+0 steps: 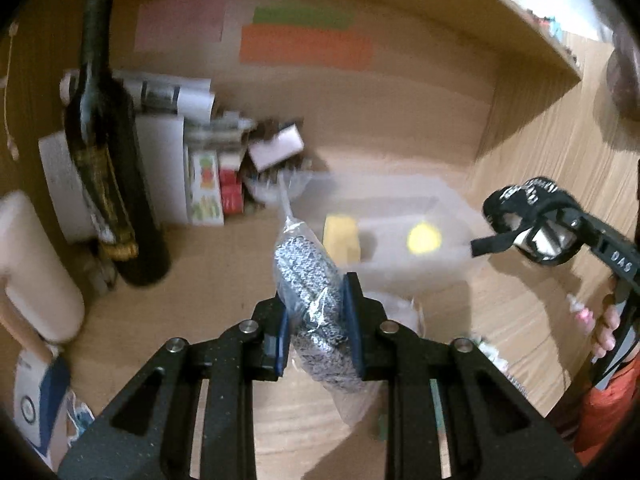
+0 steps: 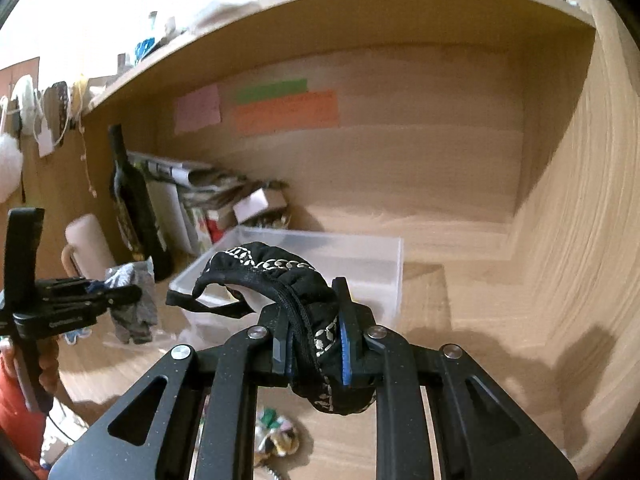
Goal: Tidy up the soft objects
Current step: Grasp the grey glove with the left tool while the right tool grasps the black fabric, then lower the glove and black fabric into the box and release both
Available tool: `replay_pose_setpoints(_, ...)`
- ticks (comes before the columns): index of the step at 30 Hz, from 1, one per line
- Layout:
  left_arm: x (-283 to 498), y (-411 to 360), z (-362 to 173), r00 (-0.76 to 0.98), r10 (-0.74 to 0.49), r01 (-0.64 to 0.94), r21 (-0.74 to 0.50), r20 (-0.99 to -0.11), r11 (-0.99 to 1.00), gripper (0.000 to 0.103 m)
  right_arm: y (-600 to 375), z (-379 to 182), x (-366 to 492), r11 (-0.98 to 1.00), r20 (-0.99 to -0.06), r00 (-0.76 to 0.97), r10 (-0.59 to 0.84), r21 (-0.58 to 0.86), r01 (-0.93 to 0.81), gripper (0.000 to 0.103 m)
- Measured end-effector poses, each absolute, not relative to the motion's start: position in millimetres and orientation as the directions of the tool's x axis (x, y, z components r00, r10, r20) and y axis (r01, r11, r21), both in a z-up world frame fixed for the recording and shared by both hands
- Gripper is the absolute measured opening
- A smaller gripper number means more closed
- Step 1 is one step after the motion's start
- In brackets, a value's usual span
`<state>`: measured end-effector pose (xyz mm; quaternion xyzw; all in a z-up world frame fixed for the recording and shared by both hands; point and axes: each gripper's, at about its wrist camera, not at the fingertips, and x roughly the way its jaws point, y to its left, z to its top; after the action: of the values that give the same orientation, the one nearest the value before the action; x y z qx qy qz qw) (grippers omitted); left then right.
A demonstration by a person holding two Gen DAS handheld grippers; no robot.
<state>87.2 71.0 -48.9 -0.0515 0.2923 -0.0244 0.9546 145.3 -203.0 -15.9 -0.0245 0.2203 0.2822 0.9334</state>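
Note:
My left gripper (image 1: 318,316) is shut on a grey-and-black patterned fabric item wrapped in clear plastic (image 1: 308,276), held above the desk just short of a clear plastic bin (image 1: 404,216). The bin holds a yellow sponge-like block (image 1: 342,238) and a yellow ball (image 1: 424,238). My right gripper (image 2: 314,330) is shut on a black pouch with white pattern and a strap (image 2: 272,276), held above the bin's (image 2: 352,256) near edge. The right gripper shows in the left wrist view (image 1: 532,222); the left gripper shows in the right wrist view (image 2: 120,294) with the wrapped fabric (image 2: 132,304).
A dark wine bottle (image 1: 106,152) stands at the left beside a cream mug (image 1: 36,268), stacked papers and small boxes (image 1: 208,176). Coloured sticky notes (image 1: 306,42) are on the alcove's back wall. A small colourful soft object (image 2: 276,432) lies on the desk below my right gripper.

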Motion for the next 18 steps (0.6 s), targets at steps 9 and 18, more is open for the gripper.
replay_pose_setpoints(9, 119, 62, -15, 0.871, -0.094, 0.052, -0.101, -0.483, 0.994, 0.024, -196, -1, 166, 0.840, -0.378, 0.764, 0.523, 0.081, -0.536, 0.014)
replay_pose_setpoints(18, 166, 33, -17, 0.868, -0.127, 0.111, -0.061, -0.479, 0.992, 0.024, -182, -6, 194, 0.850, -0.404, 0.761, 0.508, 0.090, -0.520, 0.015)
